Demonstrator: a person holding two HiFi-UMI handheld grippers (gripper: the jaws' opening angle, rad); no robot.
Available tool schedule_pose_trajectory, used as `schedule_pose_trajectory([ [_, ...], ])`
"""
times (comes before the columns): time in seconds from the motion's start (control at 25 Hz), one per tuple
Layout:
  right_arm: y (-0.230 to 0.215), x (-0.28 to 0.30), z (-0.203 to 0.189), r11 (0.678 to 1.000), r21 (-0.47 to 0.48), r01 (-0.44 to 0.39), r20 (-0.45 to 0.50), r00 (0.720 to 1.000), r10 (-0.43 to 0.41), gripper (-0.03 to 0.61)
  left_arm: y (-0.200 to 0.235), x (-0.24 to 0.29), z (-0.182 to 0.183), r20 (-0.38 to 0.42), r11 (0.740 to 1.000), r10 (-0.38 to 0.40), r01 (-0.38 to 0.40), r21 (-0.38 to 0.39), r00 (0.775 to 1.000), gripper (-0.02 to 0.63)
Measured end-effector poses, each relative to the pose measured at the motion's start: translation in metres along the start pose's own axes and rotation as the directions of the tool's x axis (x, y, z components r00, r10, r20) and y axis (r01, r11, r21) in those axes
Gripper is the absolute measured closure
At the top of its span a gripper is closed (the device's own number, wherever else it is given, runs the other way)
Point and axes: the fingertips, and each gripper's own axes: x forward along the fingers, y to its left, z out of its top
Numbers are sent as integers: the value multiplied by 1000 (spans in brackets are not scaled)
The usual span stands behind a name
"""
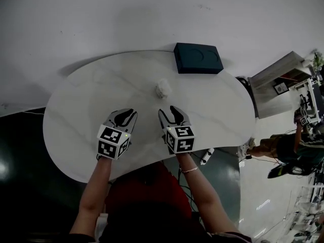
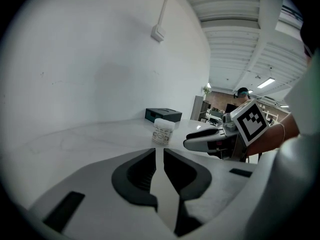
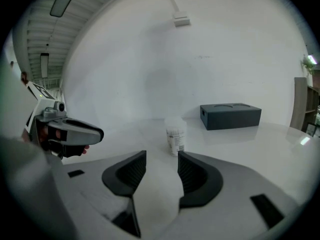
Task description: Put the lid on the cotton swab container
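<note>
Fingers on your left gripper (image 1: 125, 114) leave a narrow gap, those on your right gripper (image 1: 168, 110) stand wide; neither holds anything. Beyond the 2, the small clear plastic cotton swab container (image 1: 162, 88) stands upright on the white oval table (image 1: 76, 115).

The head view looks steeply down from above the person, taking in the whole table (image 1: 76, 120). Each gripper view sits low behind its own jaws, facing across the table toward the wall (image 3: 125, 74); all three share the container (image 2: 163, 130) and box (image 2: 163, 115)
</note>
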Motion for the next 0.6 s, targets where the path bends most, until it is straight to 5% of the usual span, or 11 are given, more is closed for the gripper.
schedule_pose_trajectory([
  [0.28,23,-28,1,999,35,-18,37,999,17,384,-13,-14,3,25,1000,-12,11,13,1000,551],
  [0.6,40,-59,1,998,65,11,89,996,-17,496,-26,-33,-1,45,999,-22,21,25,999,551],
])
